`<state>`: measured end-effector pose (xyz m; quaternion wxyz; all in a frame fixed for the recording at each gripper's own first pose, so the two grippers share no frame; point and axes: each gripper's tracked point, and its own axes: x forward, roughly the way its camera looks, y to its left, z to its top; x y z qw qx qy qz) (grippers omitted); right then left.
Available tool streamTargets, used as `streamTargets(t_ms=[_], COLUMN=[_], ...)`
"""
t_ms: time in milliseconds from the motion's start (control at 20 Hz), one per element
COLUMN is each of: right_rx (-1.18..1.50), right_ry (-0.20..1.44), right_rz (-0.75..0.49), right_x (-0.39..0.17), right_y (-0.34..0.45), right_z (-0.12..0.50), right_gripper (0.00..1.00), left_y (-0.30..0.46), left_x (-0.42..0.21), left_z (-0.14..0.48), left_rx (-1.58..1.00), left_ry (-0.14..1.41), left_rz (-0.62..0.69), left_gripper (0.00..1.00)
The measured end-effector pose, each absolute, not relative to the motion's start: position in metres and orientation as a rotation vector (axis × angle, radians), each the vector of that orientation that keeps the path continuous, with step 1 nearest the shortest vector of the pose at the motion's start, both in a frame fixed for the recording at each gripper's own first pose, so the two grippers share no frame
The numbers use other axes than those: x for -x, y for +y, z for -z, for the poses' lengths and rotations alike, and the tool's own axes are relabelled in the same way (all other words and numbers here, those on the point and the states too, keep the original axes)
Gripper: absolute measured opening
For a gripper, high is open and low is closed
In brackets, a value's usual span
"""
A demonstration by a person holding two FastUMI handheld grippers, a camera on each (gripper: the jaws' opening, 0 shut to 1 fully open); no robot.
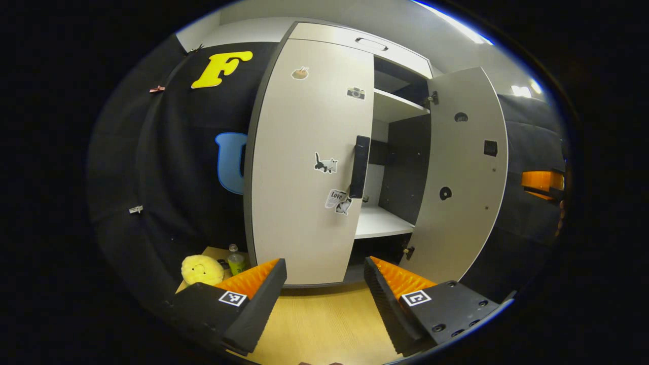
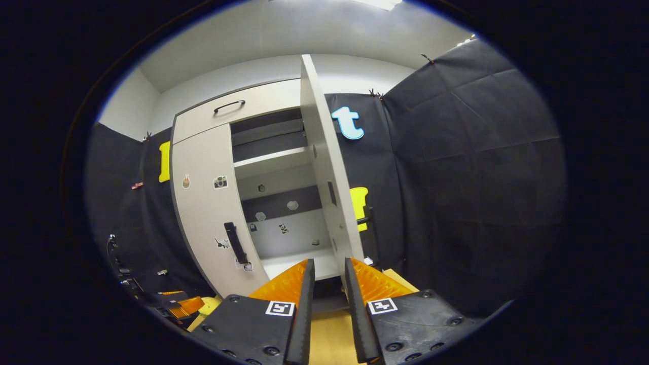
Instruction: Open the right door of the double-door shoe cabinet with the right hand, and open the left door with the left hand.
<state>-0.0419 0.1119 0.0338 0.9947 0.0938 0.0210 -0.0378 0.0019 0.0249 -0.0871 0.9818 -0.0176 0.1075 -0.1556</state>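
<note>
Right door (image 2: 327, 172) open edge-on, hiding its handle.

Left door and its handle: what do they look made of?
Left door: likely laminated board with a matte light-grey face, judging by its flat, even surface and darker edge band. Handle: a black matte bar, plastic or coated metal; the look leaves that open.

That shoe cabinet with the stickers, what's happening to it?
A person holding tongs in each hand is opening the shoe cabinet. The right door already stands swung open, showing empty white shelves inside. The left door, the one with the cat stickers, is shut. The left tongs hover open in front of it, not touching its black handle yet. The right tongs sit near the open door's edge with a narrow gap, gripping nothing.
</note>
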Motion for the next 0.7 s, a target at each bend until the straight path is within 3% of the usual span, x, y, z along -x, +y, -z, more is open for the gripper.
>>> streamTargets(t_ms=[150,200,350,700], right_rx=[-0.154,-0.141,-0.115,-0.054], right_ry=[0.069,0.07,0.089,0.086], right_rz=[0.028,-0.01,-0.078,-0.137], right_x=[0.029,0.026,0.01,-0.025], right_y=[0.143,0.156,0.178,0.18], right_z=[-0.02,-0.016,0.005,0.039], right_gripper=[0.65,0.64,0.96,0.99], left_y=[0.035,0.039,0.043,0.006], left_x=[-0.007,-0.01,-0.02,-0.057], left_z=[0.082,0.081,0.075,0.034], left_rx=[0.059,0.056,0.043,0.074], left_ry=[0.206,0.202,0.192,0.125], left_rz=[0.284,0.268,0.22,0.191], left_gripper=[0.95,0.95,0.95,0.95])
